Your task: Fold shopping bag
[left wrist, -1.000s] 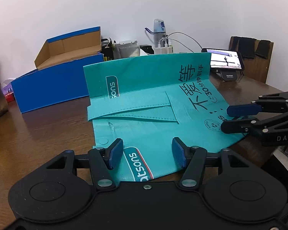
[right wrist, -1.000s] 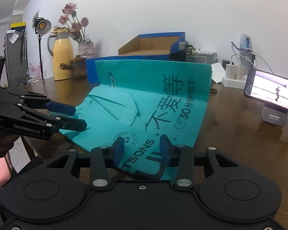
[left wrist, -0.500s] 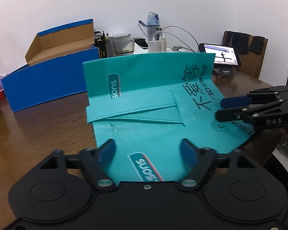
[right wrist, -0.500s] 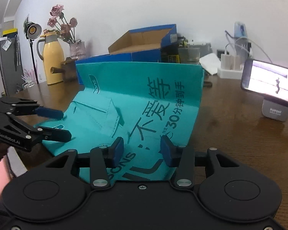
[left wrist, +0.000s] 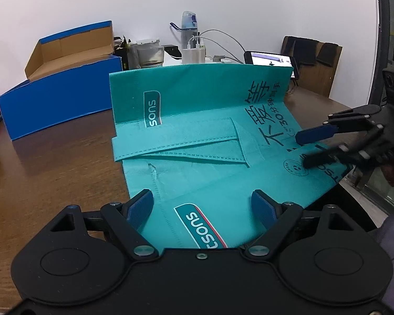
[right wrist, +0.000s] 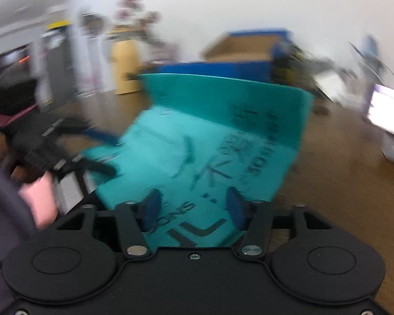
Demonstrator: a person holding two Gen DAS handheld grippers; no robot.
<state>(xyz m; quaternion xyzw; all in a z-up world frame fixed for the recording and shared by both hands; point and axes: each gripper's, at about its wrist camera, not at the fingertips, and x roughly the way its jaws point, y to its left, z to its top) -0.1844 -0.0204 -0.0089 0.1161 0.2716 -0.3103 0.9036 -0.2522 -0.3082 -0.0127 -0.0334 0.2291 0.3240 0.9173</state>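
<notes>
Two claws sit at the near edge of the teal shopping bag [left wrist: 197, 157], which lies spread on the brown bench [left wrist: 52, 173] with its far panel standing up in a half-made fold and its handle strap lying flat across the middle. The left claw [left wrist: 202, 207] is spread wide with its blue pads either side of the printed logo, gripping nothing. The right claw [right wrist: 193, 207] is also parted over the bag's near corner and holds nothing, though its own view is badly smeared by motion. The main risk, as I judge it, is a lopsided fold: if the claws pinch the near edge at unequal depths, or one closes on only the top layer, the thin fabric may skew and the raised far panel may flop back. The near corner on the right seems to overhang the bench edge, so a loose pinch there could let it slip away.
</notes>
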